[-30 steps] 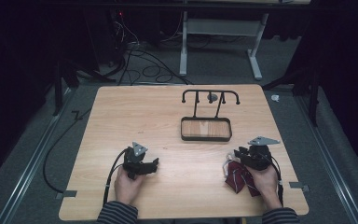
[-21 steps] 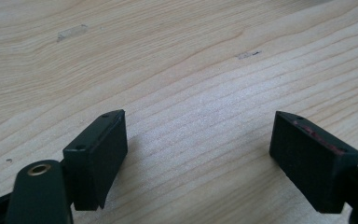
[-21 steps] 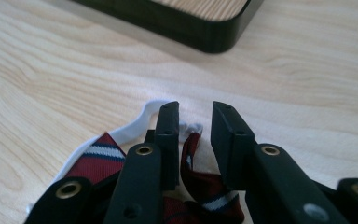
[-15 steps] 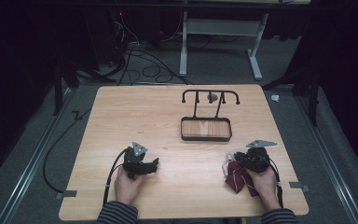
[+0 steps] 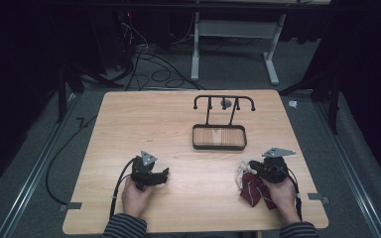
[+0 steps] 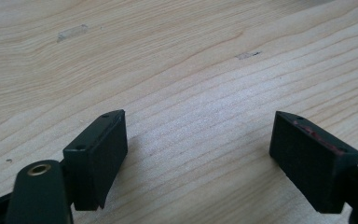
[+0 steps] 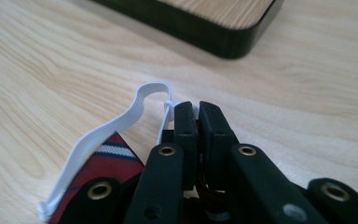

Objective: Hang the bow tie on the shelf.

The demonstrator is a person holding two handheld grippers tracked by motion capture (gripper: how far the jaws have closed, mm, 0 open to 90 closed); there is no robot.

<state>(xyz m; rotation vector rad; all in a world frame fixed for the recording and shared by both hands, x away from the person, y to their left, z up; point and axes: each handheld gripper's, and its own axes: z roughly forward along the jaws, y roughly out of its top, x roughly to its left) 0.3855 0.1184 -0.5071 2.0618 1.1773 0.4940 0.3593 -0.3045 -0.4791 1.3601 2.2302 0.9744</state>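
Note:
A dark red tie (image 5: 252, 194) with white and blue stripes (image 7: 113, 154) lies crumpled on the wooden table (image 5: 149, 124) near its front right. Its white elastic band (image 7: 121, 120) loops out to the left of my right gripper (image 7: 198, 111). That gripper (image 5: 251, 167) has just been closing, and its jaws now meet on the tie's top where the band joins. My left gripper (image 5: 165, 173) rests at the front left. Its jaws stand wide apart over bare wood (image 6: 196, 135), with nothing between them.
A black stand (image 5: 223, 100) with a hooked top bar rises from a black-rimmed wooden tray (image 5: 219, 147) at the table's centre right. The tray's corner (image 7: 223, 42) lies just beyond my right gripper. Cables trail from both grippers towards the front edge.
My right gripper has sunk slightly towards the tie and its jaws have come together on it. The left hand has stayed where it was.

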